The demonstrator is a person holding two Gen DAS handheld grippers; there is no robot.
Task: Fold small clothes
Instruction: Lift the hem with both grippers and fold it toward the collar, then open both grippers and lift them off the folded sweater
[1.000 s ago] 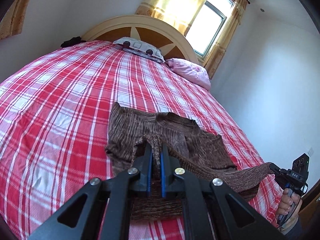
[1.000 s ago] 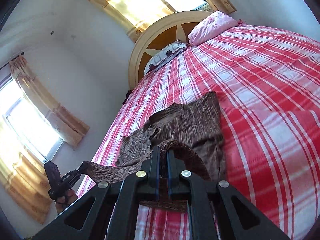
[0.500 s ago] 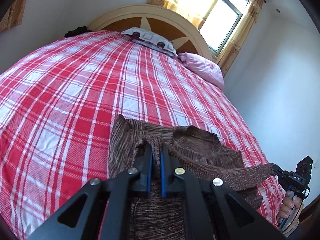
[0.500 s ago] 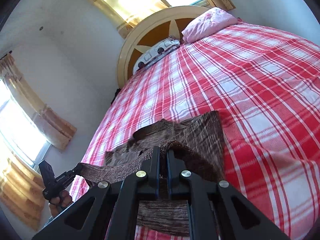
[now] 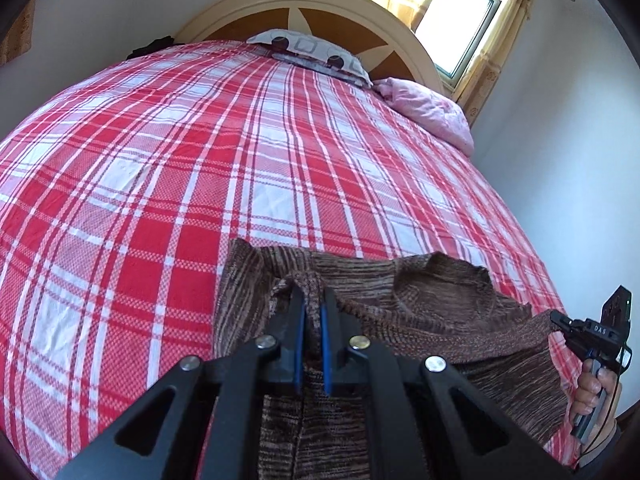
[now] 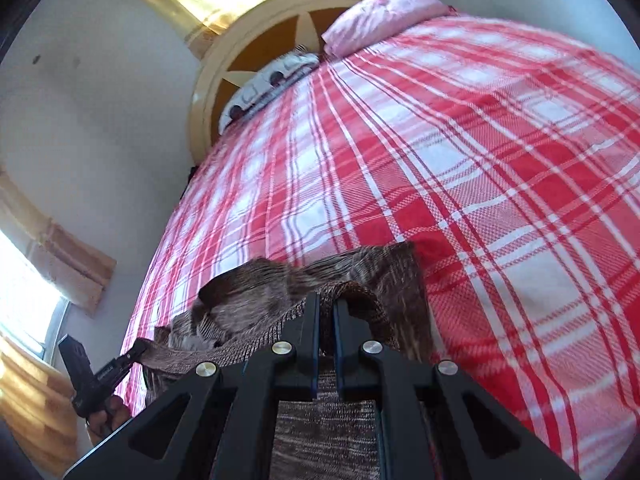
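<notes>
A brown striped knit garment [image 5: 420,300] lies partly on the red plaid bed [image 5: 200,168] near its foot. My left gripper [image 5: 313,300] is shut on one corner of the garment's near hem. My right gripper [image 6: 326,308] is shut on the other corner of the garment [image 6: 248,300]. The hem is stretched between the two grippers, lifted above the rest of the cloth. The right gripper also shows in the left wrist view [image 5: 560,322], and the left gripper in the right wrist view [image 6: 130,356], each pinching the hem.
A patterned pillow [image 5: 308,50] and a pink pillow [image 5: 428,110] lie at the curved wooden headboard [image 5: 320,4]. White walls and curtained windows [image 5: 464,28] flank the bed. The plaid bed [image 6: 480,160] stretches beyond the garment.
Both grippers have carried the held hem forward, toward the headboard and lower over the garment. The garment's far part now sits closer below the fingertips.
</notes>
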